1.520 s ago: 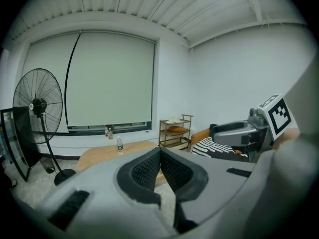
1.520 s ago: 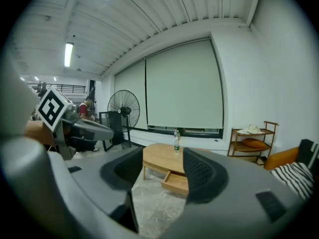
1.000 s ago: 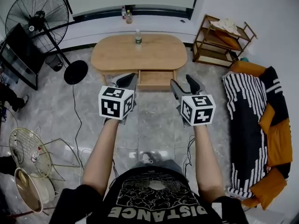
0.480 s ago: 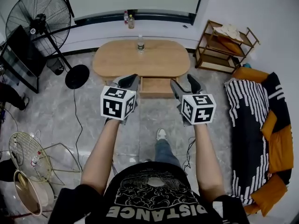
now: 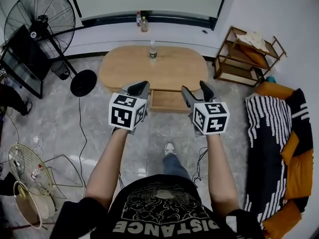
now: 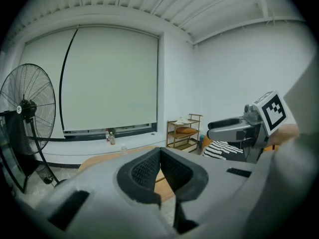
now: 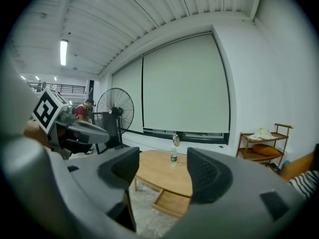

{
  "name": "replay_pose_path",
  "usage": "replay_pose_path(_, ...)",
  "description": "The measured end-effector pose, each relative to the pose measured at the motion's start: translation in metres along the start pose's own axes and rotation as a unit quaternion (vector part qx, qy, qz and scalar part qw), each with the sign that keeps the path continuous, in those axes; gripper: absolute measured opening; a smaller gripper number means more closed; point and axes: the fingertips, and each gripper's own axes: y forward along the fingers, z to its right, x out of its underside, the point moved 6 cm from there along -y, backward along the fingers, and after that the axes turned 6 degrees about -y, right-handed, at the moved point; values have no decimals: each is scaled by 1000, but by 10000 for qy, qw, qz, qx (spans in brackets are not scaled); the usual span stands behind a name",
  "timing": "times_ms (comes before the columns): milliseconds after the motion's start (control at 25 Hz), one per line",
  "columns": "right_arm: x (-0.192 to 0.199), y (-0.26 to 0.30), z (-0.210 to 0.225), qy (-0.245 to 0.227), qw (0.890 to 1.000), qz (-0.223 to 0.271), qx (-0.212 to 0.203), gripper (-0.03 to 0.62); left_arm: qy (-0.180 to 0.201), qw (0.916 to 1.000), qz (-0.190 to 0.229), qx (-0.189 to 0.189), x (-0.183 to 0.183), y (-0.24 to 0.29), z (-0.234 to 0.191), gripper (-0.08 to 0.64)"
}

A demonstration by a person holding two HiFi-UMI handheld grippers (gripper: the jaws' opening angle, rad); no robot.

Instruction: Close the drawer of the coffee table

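The drawer (image 5: 169, 100) was found pulled out from the coffee table's (image 5: 129, 68) near side, untouched. The left gripper (image 5: 139, 87) and right gripper (image 5: 196, 90) were held side by side in front of the coffee table, flanking the drawer front, presumably so it could be pushed in squarely. The left jaws were closed on nothing. The right jaws, just opened further, were kept apart and empty.

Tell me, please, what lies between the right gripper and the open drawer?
Only bare tiled floor: in the right gripper view, the jaws of the right gripper, which have just been opening and hold nothing, frame the drawer unobstructed.
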Motion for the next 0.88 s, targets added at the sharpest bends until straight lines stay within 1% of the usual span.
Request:
replay_pose_path(200, 2, 40, 36, -19, 10000, -25, -76, 302, -67, 9999, -75, -72, -3, 49, -12, 5)
replay_pose_path(320, 10, 57, 53, -38, 9999, -54, -109, 302, -101, 9998, -151, -83, 3, 73, -15, 5)
replay_pose_path(600, 55, 95, 68, 13, 9998, -176, -125, 302, -128, 9995, -269, -43, 42, 114, -26, 5)
replay_pose_path(720, 81, 112, 72, -20, 9996, -240, -176, 302, -167, 9994, -311, -65, 66, 131, -32, 5)
replay_pose_path(880, 115, 141, 77, -103, 9996, -190, -205, 302, -249, 9994, -237, -79, 102, 159, -46, 5)
